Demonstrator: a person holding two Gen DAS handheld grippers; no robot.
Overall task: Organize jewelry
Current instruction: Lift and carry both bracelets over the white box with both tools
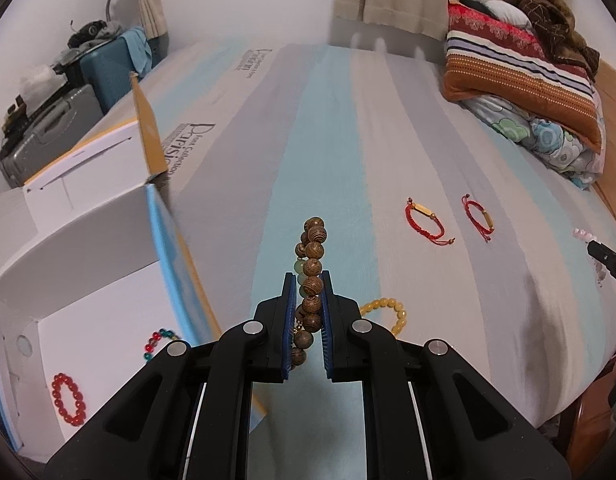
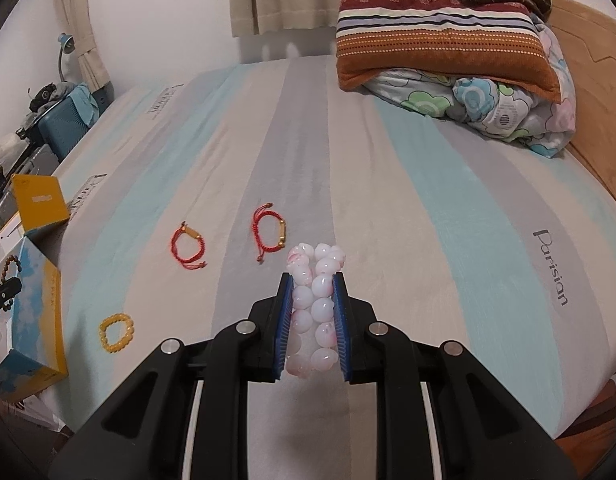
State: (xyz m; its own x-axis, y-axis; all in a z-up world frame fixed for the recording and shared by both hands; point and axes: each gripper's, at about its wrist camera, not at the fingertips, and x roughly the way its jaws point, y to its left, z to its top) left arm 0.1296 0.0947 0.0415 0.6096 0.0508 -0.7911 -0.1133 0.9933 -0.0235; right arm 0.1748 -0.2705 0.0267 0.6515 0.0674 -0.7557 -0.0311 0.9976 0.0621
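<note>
Left gripper [image 1: 308, 280]: jaws closed on a wooden bead bracelet [image 1: 310, 276], which stands upright between the blue pads; green beads show just behind it. The gripper is held over the striped bedsheet [image 1: 348, 140], beside the open white box [image 1: 88, 280] at the bed's left edge.

Inside the box: a red bead bracelet [image 1: 68, 399] and a red-and-green bead bracelet [image 1: 158, 342] lie on its floor, apart from each other.

Right gripper [image 2: 311, 278]: jaws closed on a pink-white bead bracelet [image 2: 314, 304], its loop pressed between the pads and projecting past the tips.

On the sheet: two red cord bracelets [image 2: 188, 245] [image 2: 270, 234] lie side by side, apart, ahead of the right gripper. A yellow bead bracelet [image 2: 116, 332] lies nearer the box.

At the head of the bed, a striped pillow [image 2: 440, 36] rests on a floral quilt [image 2: 508, 108]
</note>
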